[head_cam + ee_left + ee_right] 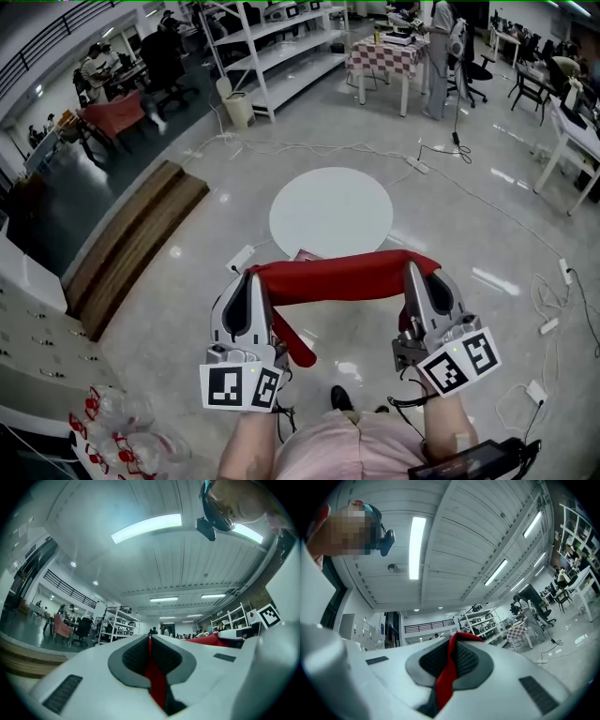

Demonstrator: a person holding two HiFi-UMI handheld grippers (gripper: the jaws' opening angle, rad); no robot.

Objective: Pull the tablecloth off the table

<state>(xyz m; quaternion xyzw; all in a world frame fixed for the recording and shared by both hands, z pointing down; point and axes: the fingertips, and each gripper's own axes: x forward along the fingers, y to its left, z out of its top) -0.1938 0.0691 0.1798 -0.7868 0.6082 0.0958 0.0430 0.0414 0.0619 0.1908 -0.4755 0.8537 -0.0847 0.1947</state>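
Left tool (pixel 251 277) and right tool (pixel 413 269), in the head view, each pinch one end of the red tablecloth (pixel 337 277). It is bunched into a band strung between them, just this side of the round white tabletop (pixel 330 211) and off it; a tail hangs below the left tool. To finish well, I judge both hands should draw back evenly with firm grips, so the tail clears the floor (pixel 469 216).

Left gripper view: jaws nearly together, pads clamped on a thin fold of tablecloth (pixel 155 681).

Right gripper view: the same narrow pinch, tablecloth (pixel 444 679) squeezed between the pads and curling over the tips.
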